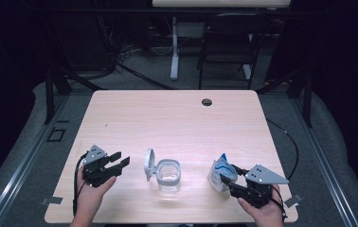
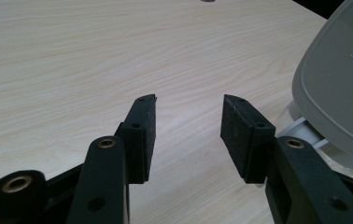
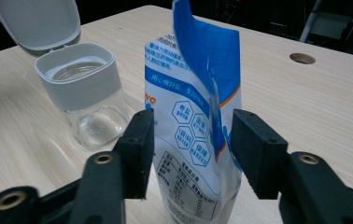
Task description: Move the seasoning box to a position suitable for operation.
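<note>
A clear jar with a grey collar stands near the table's front edge, its hinged lid flipped up on its left side. The jar looks empty. To its right stands a blue and white pouch with its top torn open. My right gripper is open, and its jaws sit on either side of the pouch in the right gripper view. My left gripper is left of the jar, open, with nothing between its jaws. The lid is just to their right.
The pale wooden table has a cable hole near its far edge. A dark chair and a desk leg stand beyond the table. Bare tabletop stretches behind the jar and pouch.
</note>
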The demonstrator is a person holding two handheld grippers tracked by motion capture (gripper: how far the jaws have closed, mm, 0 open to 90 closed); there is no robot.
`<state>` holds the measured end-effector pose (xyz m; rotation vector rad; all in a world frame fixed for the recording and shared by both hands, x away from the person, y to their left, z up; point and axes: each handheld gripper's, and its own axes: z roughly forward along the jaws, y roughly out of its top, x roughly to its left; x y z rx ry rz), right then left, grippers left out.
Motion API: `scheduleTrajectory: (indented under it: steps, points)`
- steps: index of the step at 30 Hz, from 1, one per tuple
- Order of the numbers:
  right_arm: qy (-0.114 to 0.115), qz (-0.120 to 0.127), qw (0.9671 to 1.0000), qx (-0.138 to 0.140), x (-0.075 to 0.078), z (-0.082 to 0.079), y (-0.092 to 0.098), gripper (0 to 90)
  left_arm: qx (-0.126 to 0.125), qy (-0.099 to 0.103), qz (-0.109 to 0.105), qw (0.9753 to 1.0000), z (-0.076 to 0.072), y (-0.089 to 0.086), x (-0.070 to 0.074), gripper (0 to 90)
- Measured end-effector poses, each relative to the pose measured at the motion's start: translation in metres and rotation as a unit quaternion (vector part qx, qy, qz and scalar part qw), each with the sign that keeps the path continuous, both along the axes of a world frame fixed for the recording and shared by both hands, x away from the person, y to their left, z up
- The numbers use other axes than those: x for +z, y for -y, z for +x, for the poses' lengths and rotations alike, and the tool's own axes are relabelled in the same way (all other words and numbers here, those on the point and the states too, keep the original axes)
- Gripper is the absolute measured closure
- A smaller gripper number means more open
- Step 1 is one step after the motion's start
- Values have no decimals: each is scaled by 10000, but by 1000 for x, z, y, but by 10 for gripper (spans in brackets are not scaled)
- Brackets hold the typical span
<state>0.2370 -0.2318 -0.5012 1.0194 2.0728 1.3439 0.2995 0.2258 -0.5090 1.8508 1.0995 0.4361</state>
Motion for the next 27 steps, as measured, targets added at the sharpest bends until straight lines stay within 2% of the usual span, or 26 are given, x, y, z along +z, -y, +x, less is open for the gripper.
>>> scheduleTrajectory:
  steps: [8, 14, 22, 27]
  points:
    - [8, -58, 10000, -81, -10, 2, -1, 410, 4, -6, -1, 10000, 0, 0, 0, 555]
    - [3, 29, 9999, -109, -16, 3, -1, 364, 20, 4, -7, 10000, 0, 0, 0, 555]
    - [34, 84, 9999, -109, -24, 3, -1, 331, 23, 5, -3, 10000, 0, 0, 0, 555]
    - [33, -33, 9999, -116, -27, 3, -3, 331, 27, 10, 0, 10000, 0, 0, 0, 554]
